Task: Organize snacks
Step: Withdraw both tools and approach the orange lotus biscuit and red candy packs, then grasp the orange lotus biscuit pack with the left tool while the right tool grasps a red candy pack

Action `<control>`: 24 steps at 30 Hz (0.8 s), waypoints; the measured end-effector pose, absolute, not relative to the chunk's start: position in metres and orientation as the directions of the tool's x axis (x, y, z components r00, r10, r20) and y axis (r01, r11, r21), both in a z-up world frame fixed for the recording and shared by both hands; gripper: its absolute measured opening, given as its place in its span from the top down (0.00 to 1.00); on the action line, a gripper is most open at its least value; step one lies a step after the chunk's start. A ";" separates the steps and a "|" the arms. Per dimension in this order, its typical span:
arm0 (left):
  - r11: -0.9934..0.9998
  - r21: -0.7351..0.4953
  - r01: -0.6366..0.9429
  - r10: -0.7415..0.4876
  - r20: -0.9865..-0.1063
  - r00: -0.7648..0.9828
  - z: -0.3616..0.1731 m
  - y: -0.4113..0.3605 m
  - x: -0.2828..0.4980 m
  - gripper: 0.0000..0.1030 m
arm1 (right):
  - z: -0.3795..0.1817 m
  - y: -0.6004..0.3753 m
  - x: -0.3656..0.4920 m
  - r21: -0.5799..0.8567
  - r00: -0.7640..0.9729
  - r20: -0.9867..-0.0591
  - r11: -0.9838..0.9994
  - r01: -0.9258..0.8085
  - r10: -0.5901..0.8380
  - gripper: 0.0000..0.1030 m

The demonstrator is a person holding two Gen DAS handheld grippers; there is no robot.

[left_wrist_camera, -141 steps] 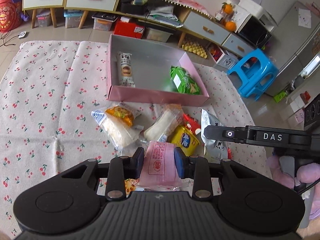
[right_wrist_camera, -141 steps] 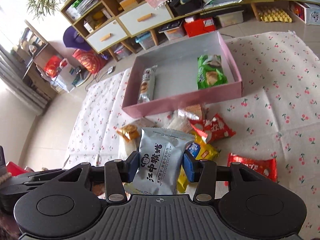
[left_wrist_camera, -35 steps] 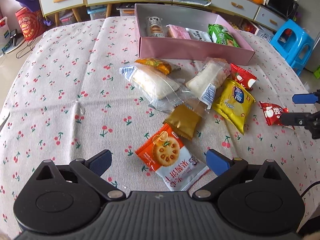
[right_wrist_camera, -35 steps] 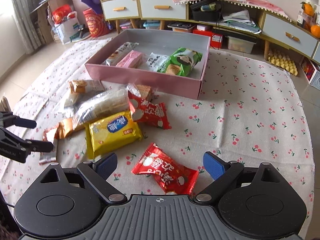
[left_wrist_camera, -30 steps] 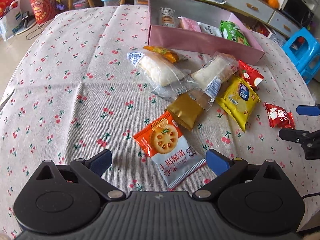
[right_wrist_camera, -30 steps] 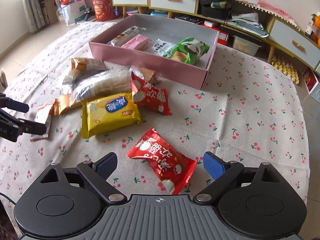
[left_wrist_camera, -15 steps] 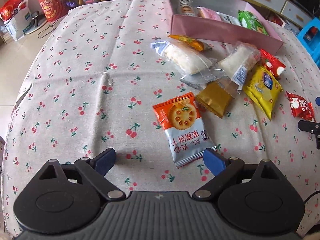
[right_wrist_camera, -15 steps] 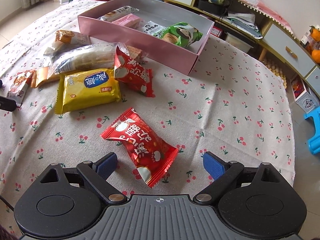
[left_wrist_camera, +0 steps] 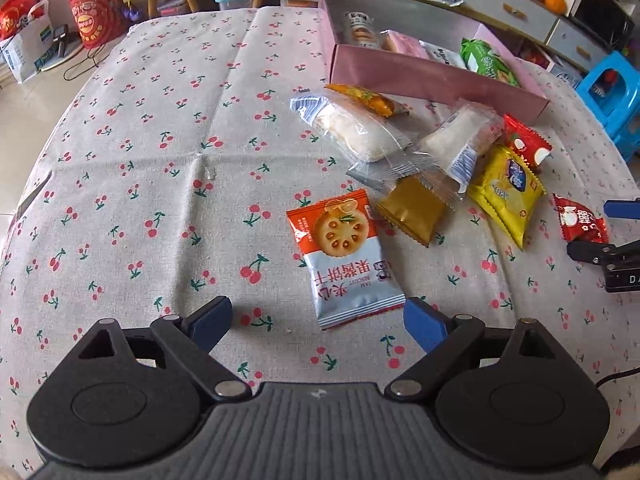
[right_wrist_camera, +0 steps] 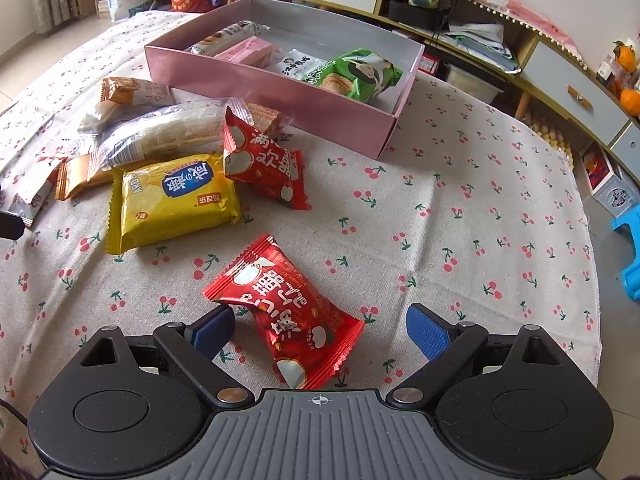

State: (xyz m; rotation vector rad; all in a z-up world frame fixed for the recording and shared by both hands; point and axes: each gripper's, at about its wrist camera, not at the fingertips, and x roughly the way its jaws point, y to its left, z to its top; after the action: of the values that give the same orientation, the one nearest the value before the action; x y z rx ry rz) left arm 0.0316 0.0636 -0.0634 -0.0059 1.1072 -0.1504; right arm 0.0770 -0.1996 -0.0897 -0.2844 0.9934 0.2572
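You are between picks: both tools are spread wide and empty, each lined up on its next packet. Your left tool (left_wrist_camera: 316, 318) hangs low over the bench (left_wrist_camera: 120, 184) with the biscuit pack (left_wrist_camera: 344, 258) at lower centre of the left view, its bottom edge lying between the fingers. Your right tool (right_wrist_camera: 320, 330) straddles the red pack (right_wrist_camera: 286, 310) at lower centre of the right view, which lies slanted across the gap. The next move, as I judge it, is to drop each tool a little, square it to the packet's narrow side, and close, then carry to the box (right_wrist_camera: 276, 84) at the top of the frame, which holds four snacks. Against the frames from 4.7 s ago, the pink and silver packs you were pinching now lie in the box, and over the last second both tools have drawn closer to their new targets.
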 end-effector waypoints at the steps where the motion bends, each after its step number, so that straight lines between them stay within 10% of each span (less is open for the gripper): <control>1: 0.990 -0.078 0.118 -0.123 -0.889 0.441 -0.063 0.062 0.032 0.11 | -0.090 -0.200 0.077 -0.112 0.521 -0.849 0.935 -0.337 0.086 0.08; 13: 0.993 -0.050 0.111 -0.098 -0.869 0.484 -0.065 0.058 0.037 0.22 | -0.091 -0.198 0.073 -0.063 0.509 -0.852 0.940 -0.336 0.125 0.11; 24: 0.993 -0.065 0.093 -0.103 -0.863 0.495 -0.059 0.072 0.042 0.55 | -0.086 -0.183 0.069 -0.030 0.499 -0.851 0.933 -0.359 0.164 0.41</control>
State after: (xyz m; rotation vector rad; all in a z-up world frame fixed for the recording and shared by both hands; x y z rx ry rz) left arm 0.0425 0.0719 -0.0589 -0.0106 1.0468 -0.1190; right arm 0.0694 -0.1835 -0.0861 -0.2141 1.0012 0.3191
